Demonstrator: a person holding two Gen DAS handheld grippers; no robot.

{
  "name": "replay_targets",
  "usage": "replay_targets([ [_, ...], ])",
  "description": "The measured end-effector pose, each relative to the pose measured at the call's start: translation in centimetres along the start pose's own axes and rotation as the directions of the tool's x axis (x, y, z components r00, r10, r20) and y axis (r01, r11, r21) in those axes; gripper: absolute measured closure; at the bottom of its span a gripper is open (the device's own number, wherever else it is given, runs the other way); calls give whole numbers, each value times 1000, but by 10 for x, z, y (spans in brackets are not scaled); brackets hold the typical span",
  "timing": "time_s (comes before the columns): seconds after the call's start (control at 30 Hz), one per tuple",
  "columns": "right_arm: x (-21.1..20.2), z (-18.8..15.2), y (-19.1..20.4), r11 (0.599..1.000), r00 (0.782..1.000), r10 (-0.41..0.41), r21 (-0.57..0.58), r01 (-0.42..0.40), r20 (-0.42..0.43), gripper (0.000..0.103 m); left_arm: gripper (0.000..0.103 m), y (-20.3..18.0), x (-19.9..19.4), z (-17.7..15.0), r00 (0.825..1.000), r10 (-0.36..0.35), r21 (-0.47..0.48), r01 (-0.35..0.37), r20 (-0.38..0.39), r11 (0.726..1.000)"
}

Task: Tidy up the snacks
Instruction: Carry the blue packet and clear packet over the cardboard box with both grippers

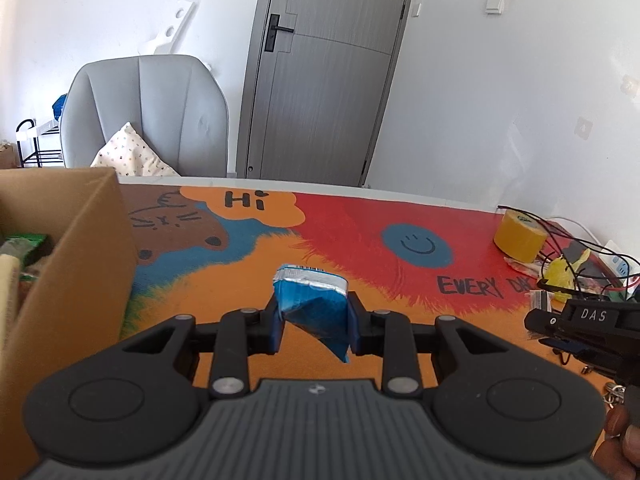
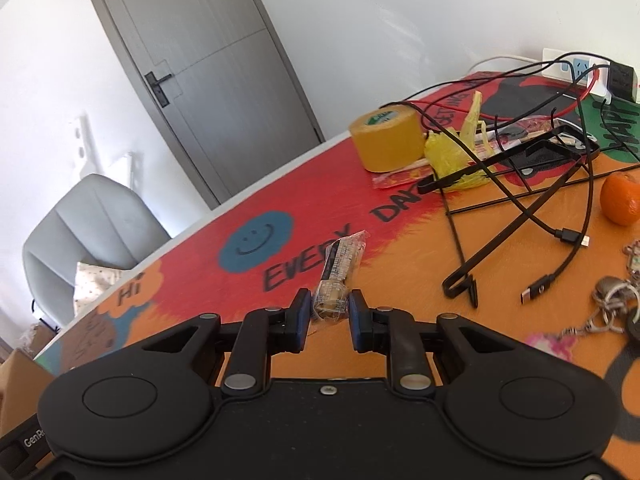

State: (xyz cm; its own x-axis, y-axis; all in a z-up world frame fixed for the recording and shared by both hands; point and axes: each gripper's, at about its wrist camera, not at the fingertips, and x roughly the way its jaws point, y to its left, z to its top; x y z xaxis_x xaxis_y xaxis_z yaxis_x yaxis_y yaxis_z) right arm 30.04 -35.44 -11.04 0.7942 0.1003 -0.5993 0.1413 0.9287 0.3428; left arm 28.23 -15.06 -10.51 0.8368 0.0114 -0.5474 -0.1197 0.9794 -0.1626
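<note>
Left wrist view: at 9 o'clock, cardboard box (image 1: 76, 248), open on top, with green and pale packets already inside. Just right of box, printed mat (image 1: 248, 268) in orange, blue and red. At picture centre, left gripper (image 1: 314, 322), nearly closed, blue pads pressing both sides of blue snack pack (image 1: 310, 300); pack crumpled, silver sealed edge at 12 o'clock, pointed corner hanging toward 6 o'clock, apparently lifted clear of mat. At 3 o'clock, yellow tape roll (image 1: 520, 236) and tangled cables (image 1: 568, 248), then black body of other gripper at the edge.

Right wrist view: far left at 8 o'clock, corner of same box. At centre, right gripper (image 2: 330, 310), closed as far as it goes, clamping near end of slim wrapped snack bar (image 2: 340, 276); long axis of bar running from 6 toward 1 o'clock, far end pointing away over mat. Whether that far end touches the mat cannot be told. Further right, at 1 to 3 o'clock, tape roll, yellow wrapper (image 2: 452, 152), cables, orange (image 2: 621, 199), keys (image 2: 612, 300).

Deciding relation, as judgement: box lies to 9 o'clock of both grippers, left hand clearly nearer, almost beside box wall. Probably blue pack goes over the wall first, bar after, with longer travel across the mat toward 9 o'clock.
</note>
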Motion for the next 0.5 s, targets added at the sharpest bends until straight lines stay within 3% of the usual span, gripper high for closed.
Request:
replay_targets([
  [0.5, -72, -29, 41, 996, 994, 84, -27, -83, 64, 81, 73, 31, -75, 1, 996, -45, -18, 47, 83, 999],
])
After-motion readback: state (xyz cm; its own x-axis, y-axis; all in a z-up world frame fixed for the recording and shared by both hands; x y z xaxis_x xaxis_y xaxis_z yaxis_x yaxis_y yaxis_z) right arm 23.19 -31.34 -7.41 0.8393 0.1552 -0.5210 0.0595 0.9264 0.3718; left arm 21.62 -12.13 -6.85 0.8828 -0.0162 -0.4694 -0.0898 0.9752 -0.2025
